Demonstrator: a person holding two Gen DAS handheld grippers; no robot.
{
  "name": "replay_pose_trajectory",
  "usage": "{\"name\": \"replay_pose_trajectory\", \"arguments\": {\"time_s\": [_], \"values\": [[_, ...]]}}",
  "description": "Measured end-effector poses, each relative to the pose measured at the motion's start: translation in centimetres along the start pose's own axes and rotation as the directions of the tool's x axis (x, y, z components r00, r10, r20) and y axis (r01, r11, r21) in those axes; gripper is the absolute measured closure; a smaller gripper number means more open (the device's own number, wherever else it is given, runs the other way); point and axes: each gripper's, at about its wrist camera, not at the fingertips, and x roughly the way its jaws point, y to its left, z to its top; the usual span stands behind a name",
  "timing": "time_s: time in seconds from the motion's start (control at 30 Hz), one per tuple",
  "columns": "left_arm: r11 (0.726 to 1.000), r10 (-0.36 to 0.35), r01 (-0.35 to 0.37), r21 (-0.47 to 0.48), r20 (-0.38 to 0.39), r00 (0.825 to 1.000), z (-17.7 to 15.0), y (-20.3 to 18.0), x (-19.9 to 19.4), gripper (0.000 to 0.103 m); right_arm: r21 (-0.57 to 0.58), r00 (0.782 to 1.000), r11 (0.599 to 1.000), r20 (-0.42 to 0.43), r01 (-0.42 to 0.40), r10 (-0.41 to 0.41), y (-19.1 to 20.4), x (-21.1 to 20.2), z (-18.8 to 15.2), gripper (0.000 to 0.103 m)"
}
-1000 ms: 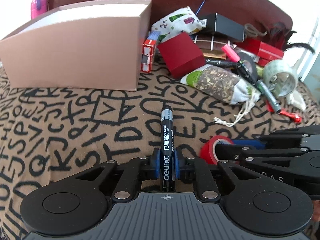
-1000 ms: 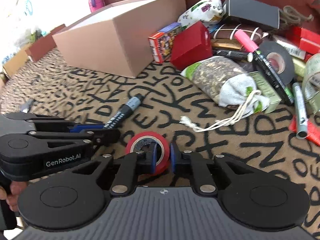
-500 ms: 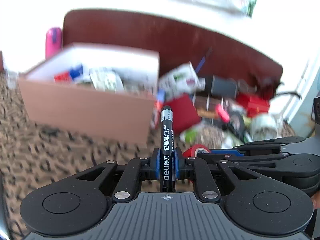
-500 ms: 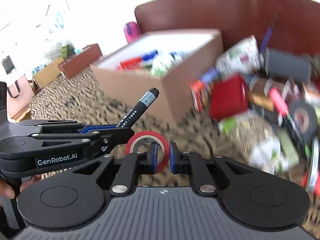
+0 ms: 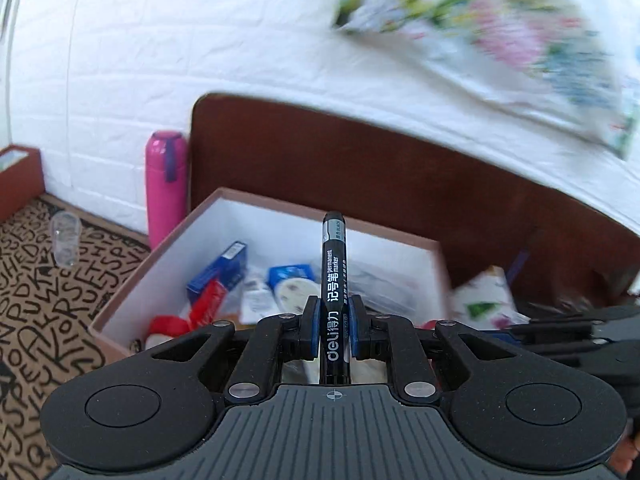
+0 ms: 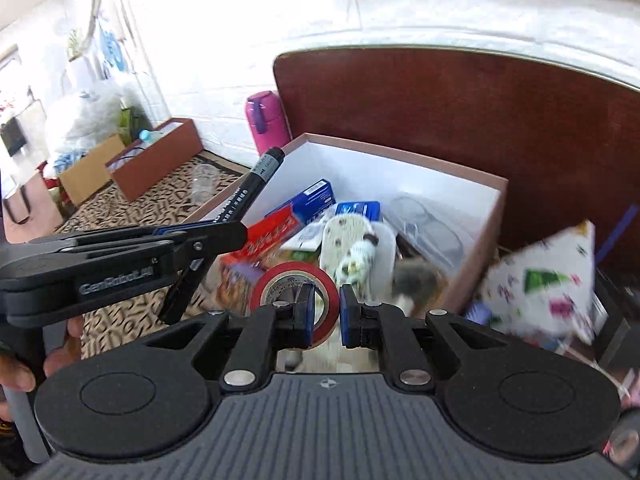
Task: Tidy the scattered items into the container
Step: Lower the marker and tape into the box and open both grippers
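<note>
My left gripper (image 5: 334,320) is shut on a black permanent marker (image 5: 333,276) that points forward over the open pink cardboard box (image 5: 120,308). The marker (image 6: 256,184) and left gripper (image 6: 200,236) also show in the right wrist view, raised beside the box (image 6: 476,256). My right gripper (image 6: 324,312) is shut on a red tape roll (image 6: 294,286), held above the box's near side. The box holds several items, among them a blue carton (image 5: 224,268) and a red packet (image 6: 272,236).
A pink bottle (image 5: 166,184) stands behind the box by the dark brown headboard (image 5: 400,176). A clear cup (image 5: 64,240) sits on the lettered cloth (image 5: 40,320) at left. A white patterned pouch (image 6: 548,280) lies right of the box. Brown boxes (image 6: 152,160) stand far left.
Both grippers have risen from the cloth and moved forward toward the box, carrying the marker and the tape roll. The box's inside has come into view.
</note>
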Motion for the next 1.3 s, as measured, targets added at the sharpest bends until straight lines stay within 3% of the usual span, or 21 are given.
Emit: {"name": "replay_pose_trajectory", "arguments": {"time_s": [0.17, 0.37, 0.4, 0.43, 0.5, 0.53, 0.57, 0.63, 0.77, 1.07, 1.3], "values": [[0.999, 0.04, -0.041, -0.012, -0.075, 0.996, 1.6, 3.2, 6.0, 0.092, 0.011, 0.998, 1.0, -0.054, 0.027, -0.027, -0.6, 5.8, 2.8, 0.089], [0.997, 0.073, -0.071, 0.026, -0.104, 0.992, 2.0, 4.8, 10.1, 0.089, 0.024, 0.998, 1.0, -0.065, 0.019, -0.018, -1.3, 11.6, 5.3, 0.086], [0.996, 0.085, -0.082, 0.031, -0.108, 0.991, 2.1, 5.0, 10.7, 0.072, 0.028, 0.998, 1.0, -0.057, 0.009, -0.007, -1.4, 12.6, 5.6, 0.085], [0.993, 0.119, -0.117, 0.029, -0.11, 0.987, 2.2, 5.2, 11.3, 0.069, 0.021, 0.998, 1.0, -0.058, 0.02, -0.018, -1.4, 13.5, 5.8, 0.084], [0.986, 0.168, -0.169, 0.002, -0.135, 0.977, 2.3, 6.2, 12.0, 0.03, 0.007, 0.993, 0.996, -0.071, 0.093, -0.092, -1.7, 15.0, 6.0, 0.08], [0.987, 0.153, -0.157, -0.024, -0.126, 0.98, 2.3, 6.8, 11.7, 0.023, 0.006, 0.991, 0.993, -0.062, 0.116, -0.115, -2.0, 15.1, 6.0, 0.076], [0.991, 0.119, -0.125, -0.051, -0.101, 0.988, 2.0, 7.4, 11.2, 0.019, 0.011, 0.992, 0.994, -0.056, 0.113, -0.112, -2.5, 15.0, 5.8, 0.058], [0.991, 0.08, -0.088, -0.1, -0.085, 0.993, 1.9, 8.2, 10.5, 0.015, 0.055, 0.995, 0.994, -0.052, 0.092, -0.089, -3.5, 14.3, 5.5, 0.039], [0.985, 0.063, -0.076, -0.158, -0.086, 0.994, 1.7, 8.2, 9.2, 0.01, 0.038, 0.996, 0.996, -0.027, 0.084, -0.083, -3.7, 12.4, 5.3, 0.033], [0.994, 0.091, -0.095, -0.06, -0.062, 0.994, 0.7, 4.6, 3.3, 0.0, 0.046, 0.996, 0.995, 0.014, 0.091, -0.092, -3.1, 5.9, 3.4, 0.007], [0.99, 0.138, -0.137, 0.012, -0.063, 0.989, -1.9, 1.1, -2.9, 0.0, 0.012, 0.993, 0.994, 0.038, 0.112, -0.112, -1.0, -1.2, -1.3, 0.001]]}}
